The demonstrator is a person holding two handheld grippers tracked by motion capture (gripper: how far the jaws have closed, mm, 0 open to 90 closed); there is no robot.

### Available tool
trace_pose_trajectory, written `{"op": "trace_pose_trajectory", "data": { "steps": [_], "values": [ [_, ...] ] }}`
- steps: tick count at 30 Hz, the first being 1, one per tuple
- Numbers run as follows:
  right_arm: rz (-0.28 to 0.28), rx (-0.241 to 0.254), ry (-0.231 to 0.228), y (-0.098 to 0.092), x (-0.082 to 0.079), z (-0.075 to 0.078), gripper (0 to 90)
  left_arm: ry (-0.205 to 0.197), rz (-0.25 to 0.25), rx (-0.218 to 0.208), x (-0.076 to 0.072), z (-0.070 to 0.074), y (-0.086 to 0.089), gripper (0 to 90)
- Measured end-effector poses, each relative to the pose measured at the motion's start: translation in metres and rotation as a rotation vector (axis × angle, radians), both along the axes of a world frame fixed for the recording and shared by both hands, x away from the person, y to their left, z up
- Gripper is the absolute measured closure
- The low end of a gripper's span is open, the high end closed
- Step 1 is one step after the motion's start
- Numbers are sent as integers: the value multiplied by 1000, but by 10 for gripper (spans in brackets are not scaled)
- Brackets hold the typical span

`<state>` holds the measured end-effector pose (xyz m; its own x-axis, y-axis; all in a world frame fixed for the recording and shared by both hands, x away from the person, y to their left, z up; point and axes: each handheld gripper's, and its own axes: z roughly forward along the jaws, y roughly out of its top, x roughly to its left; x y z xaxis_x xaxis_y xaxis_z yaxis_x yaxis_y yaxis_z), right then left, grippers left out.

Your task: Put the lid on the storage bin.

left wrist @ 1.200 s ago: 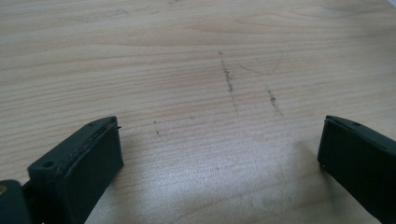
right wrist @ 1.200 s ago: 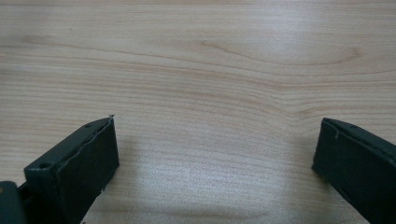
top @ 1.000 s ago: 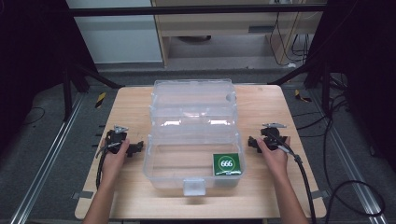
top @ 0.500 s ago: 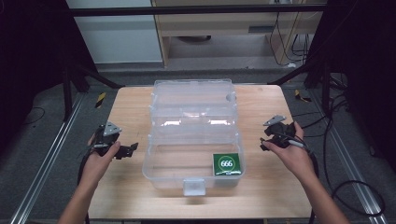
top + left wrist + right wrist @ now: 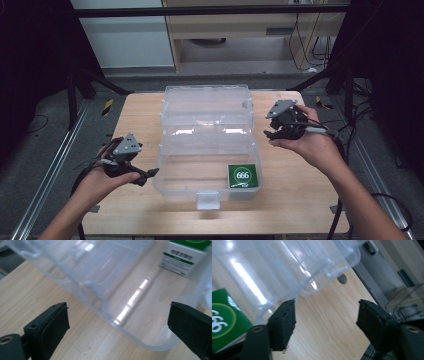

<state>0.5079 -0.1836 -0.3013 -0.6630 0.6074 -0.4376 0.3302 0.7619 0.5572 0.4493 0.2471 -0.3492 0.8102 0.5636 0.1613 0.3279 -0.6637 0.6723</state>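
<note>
Table (image 5: 280, 220): pale wood, bare on both sides of the work; I stand at its 6 o'clock edge.
Clear plastic box (image 5: 205, 145): mid-table, lid thrown back toward 12 o'clock, tray open toward me, latch tab at 6 o'clock. In my left gripper view its rounded near corner (image 5: 140, 340) sits between my jaws but apart from them.
Green carton (image 5: 242, 176): inside the tray at its 4 o'clock corner, marked 666, lying flat.
Right gripper (image 5: 274, 134): at 3 o'clock of the box, near the lid's side, jaws spread wide, holding nothing.
Left gripper (image 5: 149, 173): at 8 o'clock of the box, just off the tray wall, jaws wide apart, empty.
Step, as I judge it: both hands flank the box, likely to close or shift it.
Doing it well: I take the lid rim squarely with both jaws, level, swing it over evenly, and keep the thin wall from flexing or skating across the wood.
</note>
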Motion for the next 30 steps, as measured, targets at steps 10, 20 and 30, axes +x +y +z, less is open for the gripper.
{"op": "trace_pose_trajectory", "data": {
  "steps": [10, 20, 30],
  "values": [
    [186, -95, 12, 40, 9, 27, 584, 6, -114, 77, -12, 4, -31, 97],
    [307, -219, 32, 79, 24, 16, 705, 50, -242, 156, -19, -2, -55, 284],
    [332, -250, 79, 98, 53, 8, 615, 118, -323, 199, -20, -15, -63, 251]
  ]
}}
